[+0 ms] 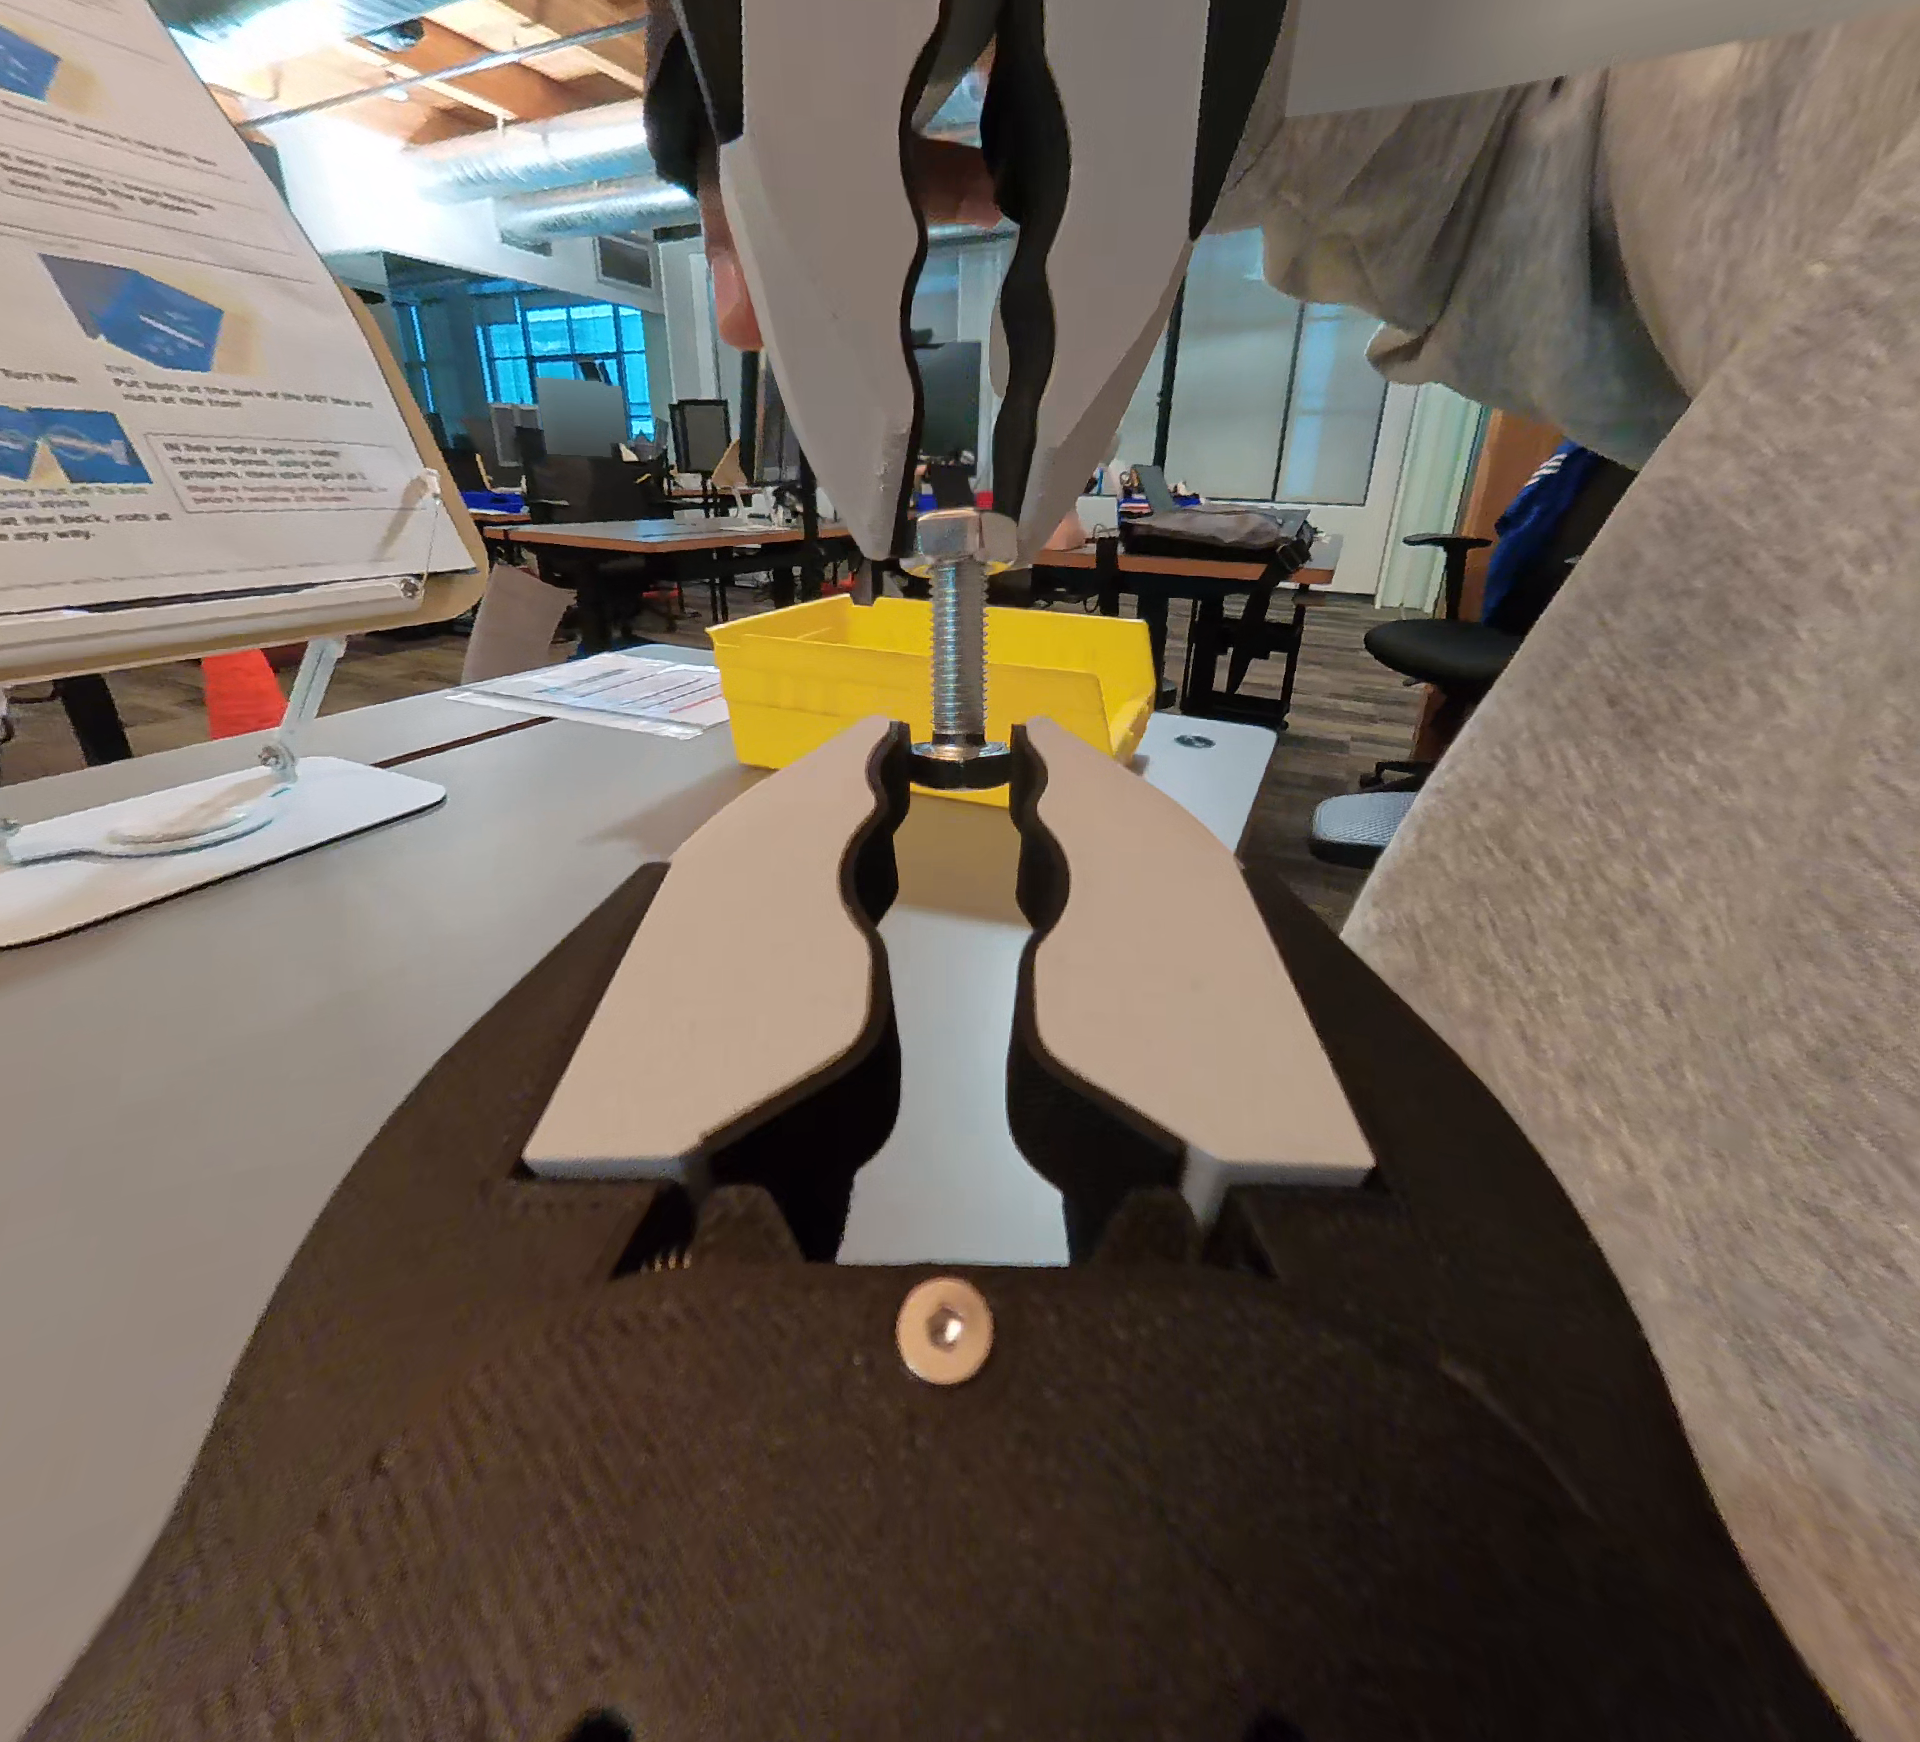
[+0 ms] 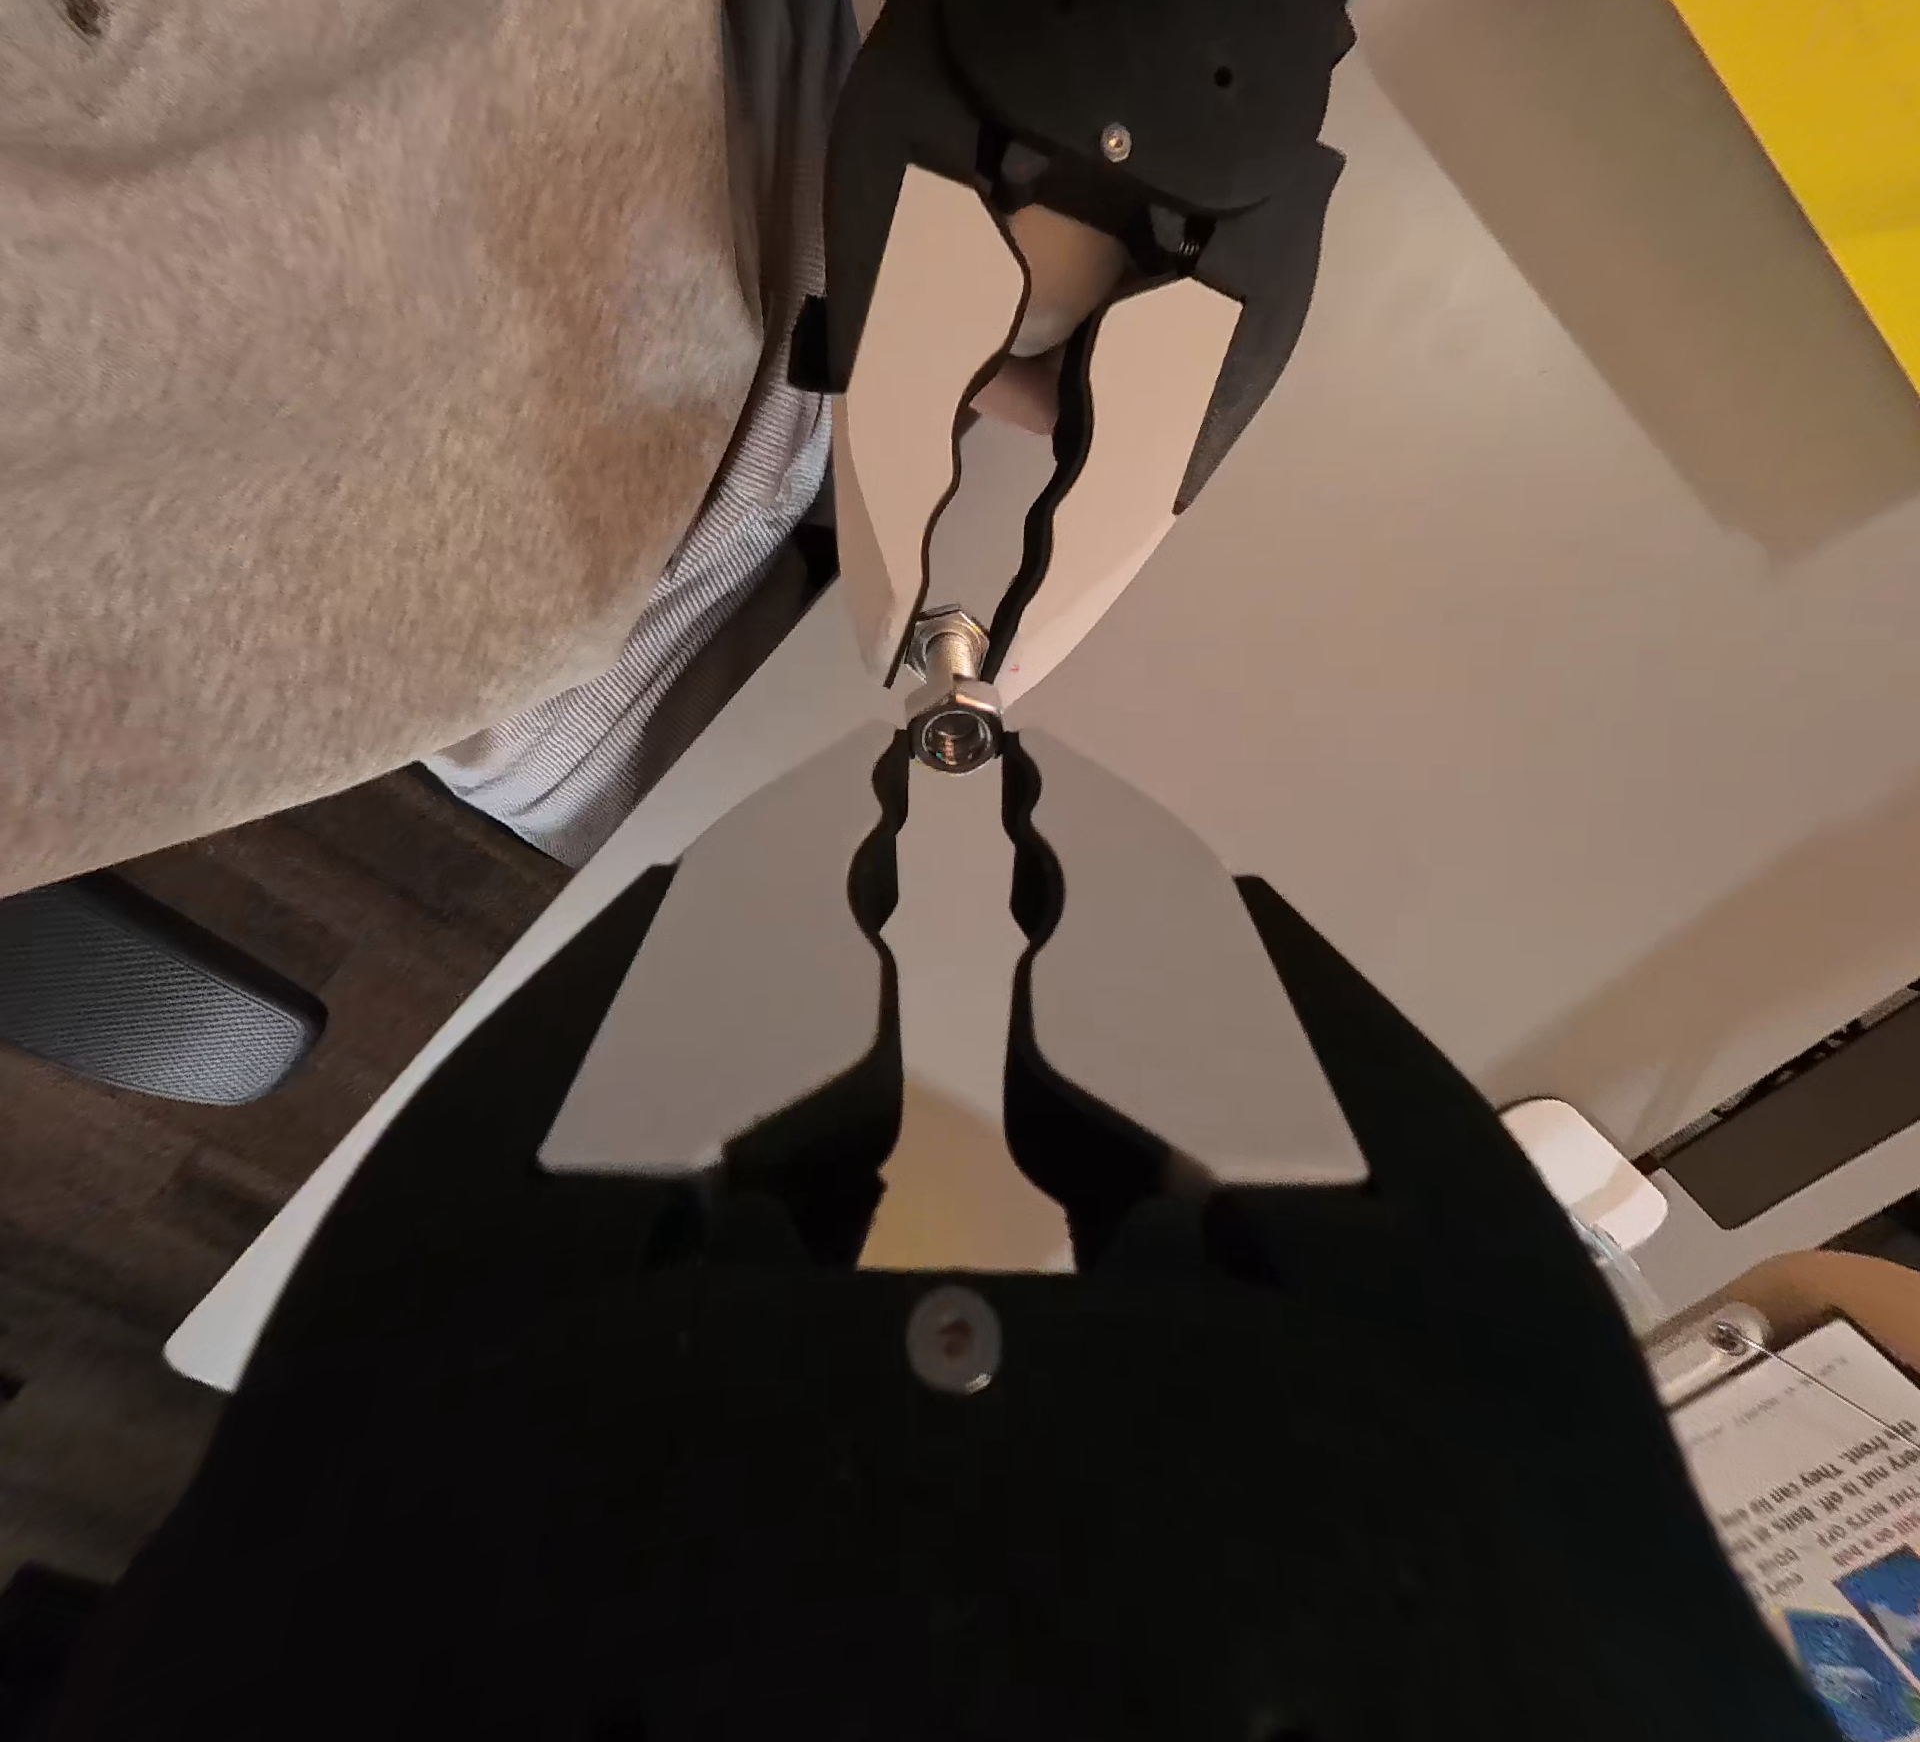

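Plainly, left hand-held gripper (image 1: 956,755) tight on the half-hidden nut (image 1: 958,772), right hand-held gripper (image 2: 951,743) tight on the bolt head (image 1: 948,537).

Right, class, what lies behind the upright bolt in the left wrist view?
A yellow bin stands behind the bolt, with desks farther off. The bin's floor is hidden by its front wall.

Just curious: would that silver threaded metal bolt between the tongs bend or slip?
Probably stiff: the silver threaded metal bolt runs straight between left tongs and right tongs. Being metal, likely heavy for its size. Its round shank might roll.
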Motion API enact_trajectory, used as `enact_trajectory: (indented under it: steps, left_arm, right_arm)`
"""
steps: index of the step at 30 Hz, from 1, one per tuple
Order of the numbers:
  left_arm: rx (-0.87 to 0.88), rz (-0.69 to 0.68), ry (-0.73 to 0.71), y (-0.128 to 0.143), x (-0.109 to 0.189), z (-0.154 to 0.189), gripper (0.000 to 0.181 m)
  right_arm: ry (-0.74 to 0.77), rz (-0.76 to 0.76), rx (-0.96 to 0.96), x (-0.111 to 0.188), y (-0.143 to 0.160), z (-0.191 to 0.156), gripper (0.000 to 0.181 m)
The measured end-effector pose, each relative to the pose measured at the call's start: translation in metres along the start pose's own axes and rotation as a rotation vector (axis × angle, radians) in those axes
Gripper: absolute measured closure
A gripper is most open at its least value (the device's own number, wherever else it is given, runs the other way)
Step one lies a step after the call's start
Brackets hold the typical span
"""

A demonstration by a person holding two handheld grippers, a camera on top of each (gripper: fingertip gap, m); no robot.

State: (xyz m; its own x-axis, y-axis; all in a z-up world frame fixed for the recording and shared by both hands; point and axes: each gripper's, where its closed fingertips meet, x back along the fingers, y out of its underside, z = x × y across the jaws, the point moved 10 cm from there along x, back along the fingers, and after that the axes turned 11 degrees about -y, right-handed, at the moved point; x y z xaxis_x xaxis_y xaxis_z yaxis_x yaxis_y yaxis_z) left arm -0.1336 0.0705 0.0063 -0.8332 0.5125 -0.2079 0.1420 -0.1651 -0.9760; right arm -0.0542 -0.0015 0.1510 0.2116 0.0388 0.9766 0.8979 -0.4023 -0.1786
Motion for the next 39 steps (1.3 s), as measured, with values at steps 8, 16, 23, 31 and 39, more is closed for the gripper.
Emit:
enact_trajectory:
  steps: [8, 16, 23, 31, 39]
  left_arm:
    - [-0.006, -0.082, -0.061, 0.005, -0.004, -0.005, 0.162]
    - [-0.100, -0.152, -0.105, 0.010, -0.007, -0.002, 0.162]
    - [-0.112, -0.152, -0.103, 0.011, -0.008, 0.000, 0.162]
    - [-0.109, -0.138, -0.094, 0.010, -0.007, 0.000, 0.162]
    - [-0.111, -0.132, -0.089, 0.009, -0.007, 0.001, 0.162]
  right_arm:
    - [0.004, -0.054, -0.128, -0.010, 0.006, 0.010, 0.164]
    - [0.007, -0.105, -0.165, -0.021, 0.010, 0.009, 0.164]
    - [0.012, -0.113, -0.181, -0.022, 0.009, 0.007, 0.164]
    - [0.023, -0.104, -0.152, -0.020, 0.008, 0.004, 0.163]
    - [0.022, -0.082, -0.150, -0.019, 0.008, 0.005, 0.157]
